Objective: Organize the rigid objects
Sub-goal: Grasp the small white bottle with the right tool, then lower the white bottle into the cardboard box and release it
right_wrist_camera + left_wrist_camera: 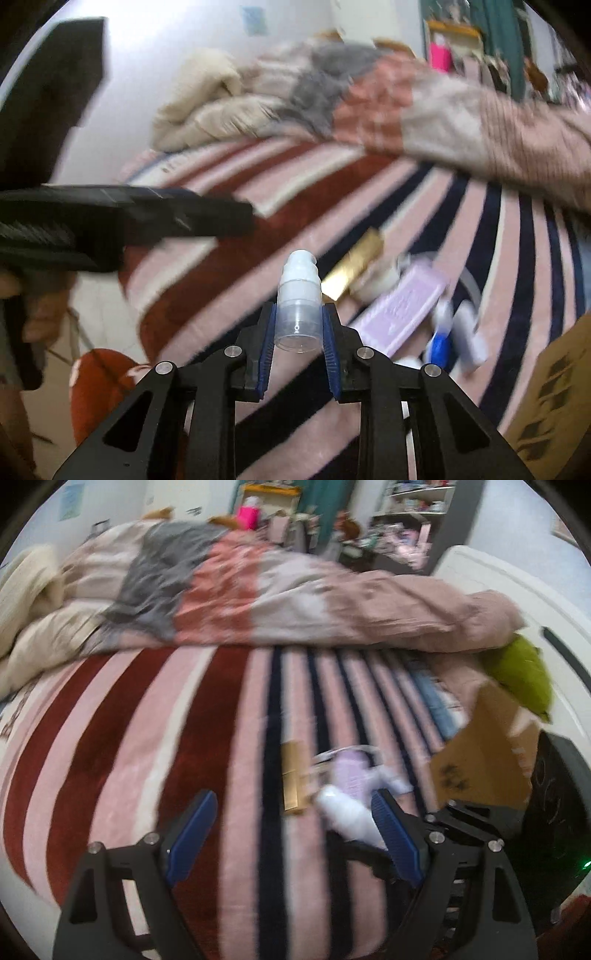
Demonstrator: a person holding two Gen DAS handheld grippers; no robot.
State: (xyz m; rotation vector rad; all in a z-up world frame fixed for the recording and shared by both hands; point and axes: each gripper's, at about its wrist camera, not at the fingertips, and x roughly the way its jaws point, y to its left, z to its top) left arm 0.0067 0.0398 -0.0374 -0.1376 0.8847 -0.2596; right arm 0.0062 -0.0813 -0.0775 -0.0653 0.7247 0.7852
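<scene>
With my right tongs [298, 325] clenched on the clear pump bottle [298, 302] above the striped bed [229, 291], I should carry it level to the cardboard box [554, 398] right of the bottle, my left tongs [291, 830] released and clear.
</scene>
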